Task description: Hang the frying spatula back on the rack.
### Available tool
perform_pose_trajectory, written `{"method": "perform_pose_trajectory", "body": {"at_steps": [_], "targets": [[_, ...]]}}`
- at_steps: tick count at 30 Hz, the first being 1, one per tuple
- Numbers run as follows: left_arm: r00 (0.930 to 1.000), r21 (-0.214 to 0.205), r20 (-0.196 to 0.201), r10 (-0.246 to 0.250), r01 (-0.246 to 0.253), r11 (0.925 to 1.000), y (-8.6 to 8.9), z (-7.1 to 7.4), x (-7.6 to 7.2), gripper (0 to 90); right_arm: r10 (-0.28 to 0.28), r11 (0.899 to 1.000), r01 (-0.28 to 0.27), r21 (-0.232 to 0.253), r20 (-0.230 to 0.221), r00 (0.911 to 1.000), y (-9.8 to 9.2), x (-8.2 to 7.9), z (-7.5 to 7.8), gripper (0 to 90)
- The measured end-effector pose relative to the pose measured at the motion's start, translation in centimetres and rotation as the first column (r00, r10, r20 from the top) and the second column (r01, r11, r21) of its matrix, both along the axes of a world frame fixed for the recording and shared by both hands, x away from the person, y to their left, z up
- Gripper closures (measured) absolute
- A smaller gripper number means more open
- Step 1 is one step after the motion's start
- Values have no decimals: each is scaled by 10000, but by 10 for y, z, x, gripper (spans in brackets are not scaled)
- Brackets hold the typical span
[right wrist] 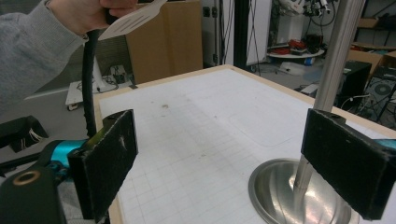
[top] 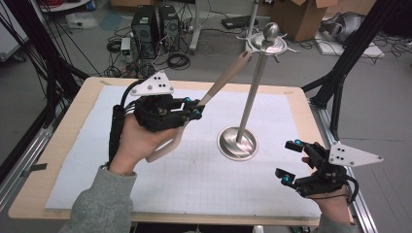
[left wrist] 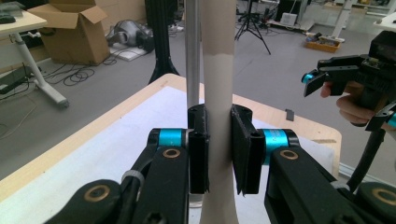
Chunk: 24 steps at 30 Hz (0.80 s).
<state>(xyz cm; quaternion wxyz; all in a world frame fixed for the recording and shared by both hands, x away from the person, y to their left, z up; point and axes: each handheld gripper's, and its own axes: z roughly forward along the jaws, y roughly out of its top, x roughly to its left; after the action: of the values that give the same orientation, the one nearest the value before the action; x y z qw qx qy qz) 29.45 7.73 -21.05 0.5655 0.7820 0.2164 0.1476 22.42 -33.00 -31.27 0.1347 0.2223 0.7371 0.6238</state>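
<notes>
In the high view we see the left claw [top: 195, 108] at centre left of the frame, clamped on the beige handle of a slotted spatula [top: 226, 77]. The handle runs up and to the right from the jaws until its tip sits close to the top disc of the metal stand [top: 253, 92], though we cannot tell whether the two touch. The spatula's flat head hangs below the claw, just beside the person's left hand [top: 133, 141] (its slots show better in the upper left of the right gripper view, [right wrist: 135, 18]).

In the left gripper view both black pads press on the spatula handle [left wrist: 218, 93], which rises straight up the middle of the frame. The stand's thin pole [left wrist: 192, 51] stands right behind it, a little to the left.

The stand sits near the middle of the white gridded mat [top: 160, 194] that covers the wooden desk [top: 63, 131]. Its round steel base [top: 237, 143] rests flat on the mat, and the pole leans toward the upper right of the frame.

The right claw [top: 288, 162] hovers at the lower right of the high view, well apart from the spatula and near the stand's base. Its jaws stand wide open with nothing between them; in the right gripper view the two pads [right wrist: 109, 158] frame the mat and the base [right wrist: 280, 186] at lower right
</notes>
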Motion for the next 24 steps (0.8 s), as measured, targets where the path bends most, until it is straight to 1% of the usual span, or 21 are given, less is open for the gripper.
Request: {"method": "perform_pose_trajectory", "body": {"at_steps": [6,9,12,13,18,24], "targets": [[10000,-14,-66,-18,18,10000,-1,-2,1,779,-19,10000,19,13,-32,10000,0,0,0,97],[10000,4,-67,-51,51,10000,-1,-4,2,779,15,10000,-15,-30,77,10000,0,1,0,97],[10000,45,-73,-1,1,10000,-1,-5,2,779,28,10000,-28,-24,8,10000,0,1,-1,97],[10000,-1,-93,-11,11,10000,-2,-5,2,779,13,10000,-13,-18,-6,10000,0,1,-1,97],[10000,68,-72,0,1,10000,-2,-5,3,778,24,10000,-24,-18,-6,10000,0,1,-1,97],[9999,-7,-92,95,-95,10000,0,-6,4,779,30,10000,-30,-25,-9,10000,1,1,-1,97]]}}
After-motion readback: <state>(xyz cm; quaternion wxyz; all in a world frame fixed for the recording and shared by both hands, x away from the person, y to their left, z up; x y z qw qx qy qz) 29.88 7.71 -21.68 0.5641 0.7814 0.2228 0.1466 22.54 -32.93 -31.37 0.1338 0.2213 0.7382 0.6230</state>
